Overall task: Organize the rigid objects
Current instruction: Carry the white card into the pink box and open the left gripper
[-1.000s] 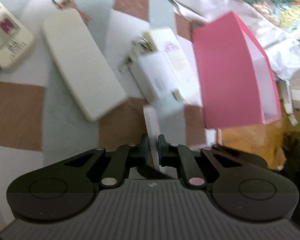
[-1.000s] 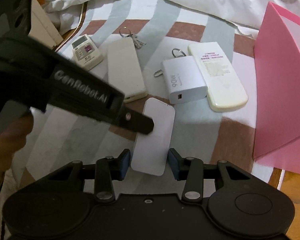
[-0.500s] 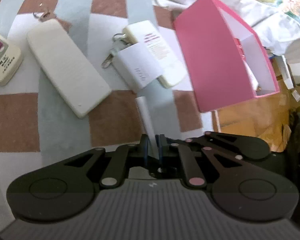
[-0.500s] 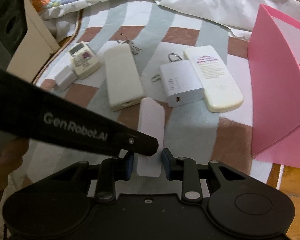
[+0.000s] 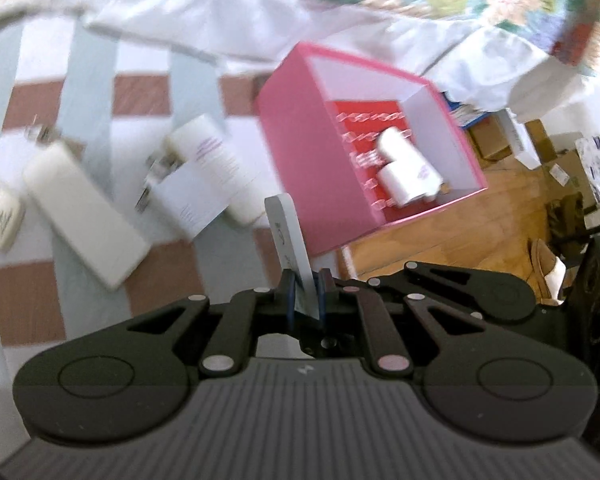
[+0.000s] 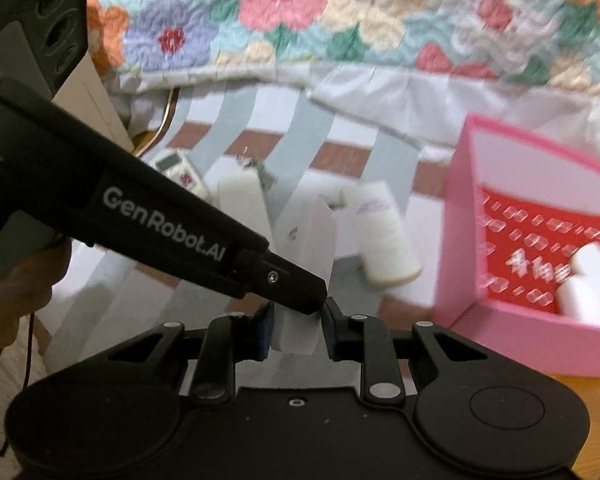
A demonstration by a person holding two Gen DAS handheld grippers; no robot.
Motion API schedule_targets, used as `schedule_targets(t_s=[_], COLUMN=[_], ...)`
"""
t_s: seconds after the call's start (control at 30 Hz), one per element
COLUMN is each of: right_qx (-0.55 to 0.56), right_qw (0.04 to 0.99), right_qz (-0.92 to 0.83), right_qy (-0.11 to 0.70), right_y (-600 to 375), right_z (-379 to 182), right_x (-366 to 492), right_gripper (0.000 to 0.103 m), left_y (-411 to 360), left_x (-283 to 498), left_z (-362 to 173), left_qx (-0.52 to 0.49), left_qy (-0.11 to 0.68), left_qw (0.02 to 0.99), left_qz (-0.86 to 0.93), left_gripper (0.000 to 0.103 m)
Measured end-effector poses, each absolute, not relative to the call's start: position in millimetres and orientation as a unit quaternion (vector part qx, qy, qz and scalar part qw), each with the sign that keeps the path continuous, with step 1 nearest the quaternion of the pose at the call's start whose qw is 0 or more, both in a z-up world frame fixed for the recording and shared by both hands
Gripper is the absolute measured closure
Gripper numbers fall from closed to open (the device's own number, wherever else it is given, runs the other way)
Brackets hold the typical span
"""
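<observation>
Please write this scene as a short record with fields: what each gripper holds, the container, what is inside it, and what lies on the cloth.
left gripper: shut on flat white device, held on edge
right gripper: around the same device, contact unclear
container: pink box, open
inside box: white charger
on checked cloth: long white case, white power bank, remote, keys

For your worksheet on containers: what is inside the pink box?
The pink box holds two white objects lying on a red patterned sheet. The near wall hides part of the floor, so more could lie there.
</observation>
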State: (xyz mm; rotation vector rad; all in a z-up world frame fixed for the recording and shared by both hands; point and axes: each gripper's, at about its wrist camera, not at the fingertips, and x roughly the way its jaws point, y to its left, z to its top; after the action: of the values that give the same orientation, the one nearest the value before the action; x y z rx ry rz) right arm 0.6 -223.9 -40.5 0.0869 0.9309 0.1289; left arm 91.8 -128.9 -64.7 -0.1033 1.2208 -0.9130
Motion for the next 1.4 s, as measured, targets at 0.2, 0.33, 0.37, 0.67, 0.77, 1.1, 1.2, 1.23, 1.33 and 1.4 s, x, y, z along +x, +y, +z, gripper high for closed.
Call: schedule_targets(t_s=[0.2, 0.33, 0.37, 0.67, 0.77, 1.1, 1.2, 1.23, 1.33, 1.4], right_qx=[0.034, 0.041, 0.043, 0.166, 0.202, 0.23, 0.227, 0.217, 0.192, 0.193], right_qw=[0.906, 0.913, 0.913, 0.881, 0.858, 0.809, 0.805, 0.809, 0.819, 0.829], right_qz=[0.024, 0.0, -0.006, -0.034, -0.04, -0.024, -0.049, -0.059, -0.077, -0.067], right_qy=[0.42, 0.407, 0.405, 0.442, 0.471, 0.54, 0.546, 0.544, 0.535, 0.521], right_y=[-248.2, -273.1, -280.1, -373.6, -397.8, -417.4, -424.0, -424.6, -424.2, -423.8], right_z=[-13.1, -1.1, 0.5, -30.3, -52.3, -87.4, -91.7, -90.0, -80.8, -67.6], right_x=[-8.1, -9.8, -9.5, 22.0, 36.1, 48.9, 45.8, 43.5, 36.1, 25.2], right_gripper=[0.074, 0.075, 0.075, 0.075, 0.075, 0.083, 0.084, 0.086, 0.081, 0.08], left_y=[-158.4, -186.6, -194.8, -283.6, -310.4, -346.2, -349.8, -351.7, -347.8, -342.5], left_x=[92.9, 101.1, 102.7, 134.9, 142.9, 149.2, 148.7, 148.3, 146.7, 145.1], left_z=[-29.2, -14.9, -12.7, -42.2, -65.2, -114.3, -119.0, -119.6, -112.6, -102.1], left_qx=[-0.044, -0.049, -0.05, -0.051, -0.044, -0.015, -0.028, -0.028, -0.025, -0.009], left_qy=[0.536, 0.539, 0.541, 0.596, 0.62, 0.668, 0.675, 0.675, 0.665, 0.654], left_qw=[0.72, 0.707, 0.705, 0.678, 0.668, 0.646, 0.637, 0.638, 0.644, 0.651], left_qz=[-0.439, -0.454, -0.456, -0.428, -0.409, -0.369, -0.372, -0.37, -0.377, -0.386], left_gripper=[0.093, 0.093, 0.093, 0.093, 0.093, 0.095, 0.094, 0.09, 0.079, 0.07])
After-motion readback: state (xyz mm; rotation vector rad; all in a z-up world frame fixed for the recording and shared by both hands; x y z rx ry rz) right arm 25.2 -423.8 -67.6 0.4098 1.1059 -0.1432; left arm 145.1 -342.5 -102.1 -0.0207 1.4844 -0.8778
